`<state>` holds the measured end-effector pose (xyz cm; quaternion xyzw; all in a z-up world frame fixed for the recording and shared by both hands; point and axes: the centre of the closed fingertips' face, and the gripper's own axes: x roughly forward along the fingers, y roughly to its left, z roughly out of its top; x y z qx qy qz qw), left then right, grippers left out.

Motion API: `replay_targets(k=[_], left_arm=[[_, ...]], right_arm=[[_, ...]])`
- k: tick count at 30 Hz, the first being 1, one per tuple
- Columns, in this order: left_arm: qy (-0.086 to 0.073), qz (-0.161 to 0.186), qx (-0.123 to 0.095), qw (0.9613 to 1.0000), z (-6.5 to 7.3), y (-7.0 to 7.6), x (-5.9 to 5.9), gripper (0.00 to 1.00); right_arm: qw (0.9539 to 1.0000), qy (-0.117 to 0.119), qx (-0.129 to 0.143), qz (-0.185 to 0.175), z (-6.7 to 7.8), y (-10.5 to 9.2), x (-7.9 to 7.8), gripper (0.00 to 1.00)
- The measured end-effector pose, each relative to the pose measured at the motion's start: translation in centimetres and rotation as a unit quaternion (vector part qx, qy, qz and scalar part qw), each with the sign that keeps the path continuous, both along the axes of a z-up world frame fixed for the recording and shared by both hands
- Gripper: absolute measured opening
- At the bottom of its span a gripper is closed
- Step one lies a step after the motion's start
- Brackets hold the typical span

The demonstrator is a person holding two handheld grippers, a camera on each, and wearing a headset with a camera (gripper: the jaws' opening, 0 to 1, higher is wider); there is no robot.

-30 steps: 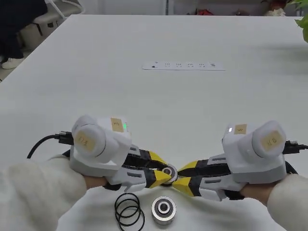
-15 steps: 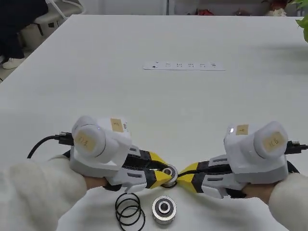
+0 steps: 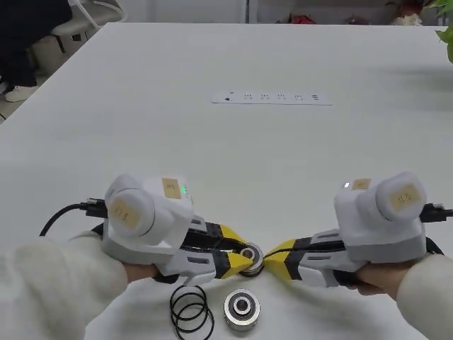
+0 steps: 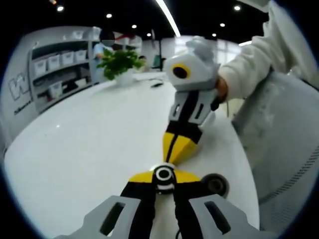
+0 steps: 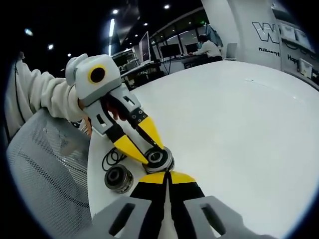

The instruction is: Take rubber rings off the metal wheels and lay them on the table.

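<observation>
The left gripper (image 3: 237,260) pinches a wheel (image 3: 249,255) in its fingers; the right gripper (image 3: 272,256) has its fingers pressed together at the rim. A weak hold there could slip on the pull, and a hard pull could drag the wheel free.

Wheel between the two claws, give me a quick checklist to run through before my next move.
1. Left claw clamped on the held wheel: ok.
2. Right claw shut, tips at that wheel's rim: ok.
3. Its tips have actually caught rubber: cannot tell.
4. Second wheel lying apart from both claws: ok.
5. Bare table near the loose rings for laying down: ok.
</observation>
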<state>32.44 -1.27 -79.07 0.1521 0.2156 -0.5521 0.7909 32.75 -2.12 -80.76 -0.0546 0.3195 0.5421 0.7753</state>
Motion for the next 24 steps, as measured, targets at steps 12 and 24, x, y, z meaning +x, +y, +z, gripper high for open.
replay_targets(k=[12,24], left_arm=[[-0.005,-0.001,0.003,1.0,-0.1,0.0,-0.1,0.14],[-0.007,-0.001,0.004,1.0,-0.1,0.0,-0.1,0.14]], right_arm=[[0.9979,0.037,0.039,-0.034,0.8,-0.1,0.4,0.0],[0.9962,0.053,0.051,-0.047,1.3,0.3,0.3,0.0]])
